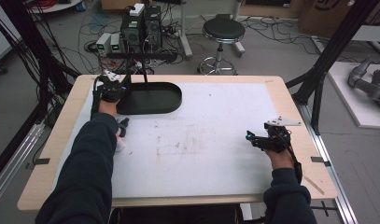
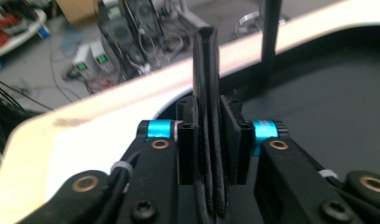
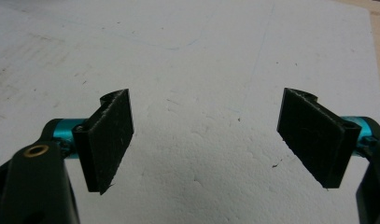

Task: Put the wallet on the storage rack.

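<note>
Pinching a thin black strip (image 2: 207, 70), my left tongs (image 2: 210, 135) have their pads pressed against it from both sides. The strip stands upright between them and rises well above the pad tips. It looks like two flat layers lying face to face, though I cannot tell what it is made of. From the high view I cannot pick the strip out of the dark tongs and hand.

Those tongs sit at the far left corner of the desk (image 1: 61, 121), just at the left end of an oval black base (image 1: 155, 98). A slim black post (image 1: 144, 70) stands up from that base and carries a level bar (image 1: 141, 55) at its top. In the left gripper view the base lies to the right behind the strip, with the desk's pale wooden edge running across behind it.

Beside my left sleeve, a small dark and pale object (image 1: 122, 127) lies on the white sheet; it is too small for me to tell what it is.

My right tongs (image 3: 206, 135) are spread wide, with nothing between the pads, low over bare white sheet near the right side of the desk, well apart from the base.

Beyond the desk, a round black stool (image 1: 223, 30) and computer cases (image 1: 141, 25) stand on the floor among cables.
</note>
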`<state>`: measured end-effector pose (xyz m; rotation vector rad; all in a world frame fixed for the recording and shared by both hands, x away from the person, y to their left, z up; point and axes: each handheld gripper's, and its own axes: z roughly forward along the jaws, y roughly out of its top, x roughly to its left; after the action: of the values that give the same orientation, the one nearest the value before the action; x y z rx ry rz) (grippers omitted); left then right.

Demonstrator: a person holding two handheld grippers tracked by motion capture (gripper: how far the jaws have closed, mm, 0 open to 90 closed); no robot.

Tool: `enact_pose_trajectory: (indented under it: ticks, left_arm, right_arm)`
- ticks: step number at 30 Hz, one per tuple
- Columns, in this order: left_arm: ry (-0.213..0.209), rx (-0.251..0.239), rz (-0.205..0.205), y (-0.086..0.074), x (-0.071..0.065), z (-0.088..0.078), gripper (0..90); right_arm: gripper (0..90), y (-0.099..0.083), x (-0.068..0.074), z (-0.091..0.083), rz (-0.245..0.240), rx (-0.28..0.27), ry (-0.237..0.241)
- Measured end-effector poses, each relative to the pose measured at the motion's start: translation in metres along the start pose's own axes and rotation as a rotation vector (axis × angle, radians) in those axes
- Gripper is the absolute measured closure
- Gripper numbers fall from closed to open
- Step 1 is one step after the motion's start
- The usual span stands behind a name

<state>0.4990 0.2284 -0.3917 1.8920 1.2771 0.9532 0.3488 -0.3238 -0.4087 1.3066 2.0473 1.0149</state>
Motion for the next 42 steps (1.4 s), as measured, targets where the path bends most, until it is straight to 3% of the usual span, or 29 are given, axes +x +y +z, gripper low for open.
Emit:
enact_pose_trajectory:
  ticks: [2,4,6,8,11,14,17,19,22,25,27,28,30,32,33,34,35,37,42]
  left_arm:
    - [-0.019,0.006,-0.008,0.000,-0.001,0.000,68.3]
    - [-0.060,-0.001,-0.055,0.003,-0.003,-0.004,61.0]
    - [-0.069,-0.006,-0.067,0.004,-0.004,-0.006,57.4]
    - [-0.083,-0.024,-0.081,0.005,-0.006,-0.011,57.6]
    - [-0.102,0.001,-0.099,0.002,-0.007,-0.014,60.3]
    - [-0.136,0.000,-0.117,-0.001,-0.010,-0.014,68.2]
    - [-0.148,0.008,-0.102,-0.001,-0.015,-0.012,72.5]
    - [-0.133,0.004,-0.072,-0.001,-0.021,-0.008,72.7]
    - [-0.134,-0.009,-0.073,-0.002,-0.023,-0.003,72.0]
    - [-0.153,0.022,-0.099,-0.006,-0.022,0.003,65.1]
    - [-0.160,0.048,-0.122,-0.008,-0.021,0.006,50.3]
    - [-0.183,0.033,-0.191,-0.008,-0.017,0.004,45.4]
    - [-0.214,-0.032,-0.234,-0.004,-0.013,-0.004,42.5]
    - [-0.214,-0.083,-0.226,0.001,-0.011,-0.015,39.1]
    - [-0.214,-0.083,-0.226,0.001,-0.011,-0.015,37.4]
    - [-0.220,-0.121,-0.239,0.005,-0.008,-0.026,35.1]
    - [-0.220,-0.121,-0.239,0.005,-0.008,-0.026,33.1]
    - [-0.235,-0.164,-0.254,0.003,-0.006,-0.041,30.3]
    - [-0.242,-0.199,-0.251,-0.003,-0.006,-0.062,24.4]
  right_arm:
    - [18.7,0.000,0.000,0.000,0.001,0.001,0.001]
    - [18.7,0.000,0.000,0.000,-0.001,-0.002,0.003]
    - [18.7,0.001,0.001,0.000,-0.003,-0.003,0.006]
    - [18.7,0.001,0.002,0.000,-0.002,0.000,0.006]
    - [18.7,0.002,0.004,-0.002,-0.007,-0.007,0.008]
    - [18.7,0.002,0.004,-0.003,-0.006,-0.008,0.009]
    - [18.7,0.001,0.004,-0.003,-0.003,-0.007,0.008]
    - [18.7,0.001,0.004,-0.002,-0.001,-0.006,0.009]
    - [18.7,0.001,0.004,-0.002,-0.004,-0.002,0.008]
    - [18.7,0.001,0.004,-0.002,-0.003,-0.002,0.010]
    - [18.7,0.001,0.004,-0.002,-0.001,-0.005,0.012]
    - [18.7,0.001,0.004,-0.002,-0.001,-0.003,0.014]
    - [18.7,0.000,0.003,-0.002,0.001,-0.005,0.017]
    - [18.7,0.000,0.003,-0.002,-0.003,-0.001,0.025]
    - [18.7,0.000,0.003,-0.002,-0.003,-0.001,0.025]
    - [18.7,0.001,0.004,-0.001,-0.003,-0.001,0.027]
    - [18.7,0.001,0.004,-0.001,-0.008,0.000,0.027]
    - [18.7,0.001,0.005,0.000,-0.012,-0.001,0.029]
    - [18.7,0.002,0.005,0.001,-0.010,-0.008,0.033]
